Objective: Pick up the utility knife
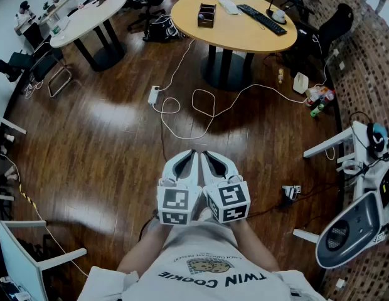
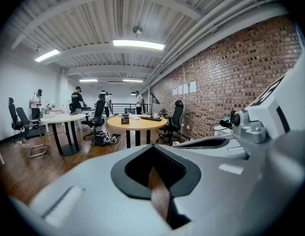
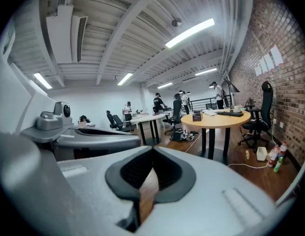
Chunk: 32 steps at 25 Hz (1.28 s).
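Note:
I cannot make out a utility knife in any view. My left gripper (image 1: 192, 153) and right gripper (image 1: 206, 155) are held side by side, touching, in front of my chest and above the wooden floor. Both point toward the round yellow table (image 1: 245, 33) some way ahead. That table carries a black organiser box (image 1: 206, 15), a keyboard (image 1: 261, 19) and small white items. The left gripper (image 2: 152, 147) has its jaws shut with nothing between them. The right gripper (image 3: 152, 149) is likewise shut and empty. Each gripper view shows the other gripper beside it.
A white oval table (image 1: 88, 17) stands at the back left with office chairs around it. White cables (image 1: 201, 105) and a power strip (image 1: 154, 95) lie on the floor between me and the yellow table. A white machine (image 1: 354, 224) and bottles (image 1: 317, 102) line the brick wall on the right.

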Available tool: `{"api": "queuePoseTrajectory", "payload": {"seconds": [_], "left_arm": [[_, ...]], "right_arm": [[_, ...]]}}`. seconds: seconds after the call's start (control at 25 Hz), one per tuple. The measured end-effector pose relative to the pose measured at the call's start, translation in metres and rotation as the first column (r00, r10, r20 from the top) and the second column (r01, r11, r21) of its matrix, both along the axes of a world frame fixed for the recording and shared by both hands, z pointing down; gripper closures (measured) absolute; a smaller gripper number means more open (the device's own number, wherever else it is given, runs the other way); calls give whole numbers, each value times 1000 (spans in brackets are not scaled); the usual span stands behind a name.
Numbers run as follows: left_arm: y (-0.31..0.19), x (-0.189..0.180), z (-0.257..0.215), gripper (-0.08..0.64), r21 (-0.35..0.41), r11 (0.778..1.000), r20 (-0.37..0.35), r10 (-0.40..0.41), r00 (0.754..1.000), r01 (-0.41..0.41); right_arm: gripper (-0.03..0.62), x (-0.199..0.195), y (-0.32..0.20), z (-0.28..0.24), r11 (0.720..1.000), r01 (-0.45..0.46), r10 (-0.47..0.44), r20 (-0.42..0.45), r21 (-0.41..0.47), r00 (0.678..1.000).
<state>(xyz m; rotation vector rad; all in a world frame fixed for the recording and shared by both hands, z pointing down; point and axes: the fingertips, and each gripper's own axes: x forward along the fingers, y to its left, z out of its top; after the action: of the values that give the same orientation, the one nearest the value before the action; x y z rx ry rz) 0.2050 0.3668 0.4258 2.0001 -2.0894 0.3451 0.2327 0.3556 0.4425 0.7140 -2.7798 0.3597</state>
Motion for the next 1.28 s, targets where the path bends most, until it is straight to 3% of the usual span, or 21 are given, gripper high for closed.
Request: {"api": "queuePoseTrajectory", "payload": {"seconds": [0.4,0.68,1.28], "left_arm": [[-38,-34,15,552,5,999,-29,-43,999,43],[-83,-90,24,552,-5,999,-54,-40,998,40],[-167,-220,21,552,-19,998,-94,52,994,-54]], "right_arm": [[591,-30,-43,10,1000,27,-26,-19,12,999],[591,-87,-87,16,1000,28,-28,-43,9,999],[591,-219,-162,14,999,-32,31,-90,-10,995]]}}
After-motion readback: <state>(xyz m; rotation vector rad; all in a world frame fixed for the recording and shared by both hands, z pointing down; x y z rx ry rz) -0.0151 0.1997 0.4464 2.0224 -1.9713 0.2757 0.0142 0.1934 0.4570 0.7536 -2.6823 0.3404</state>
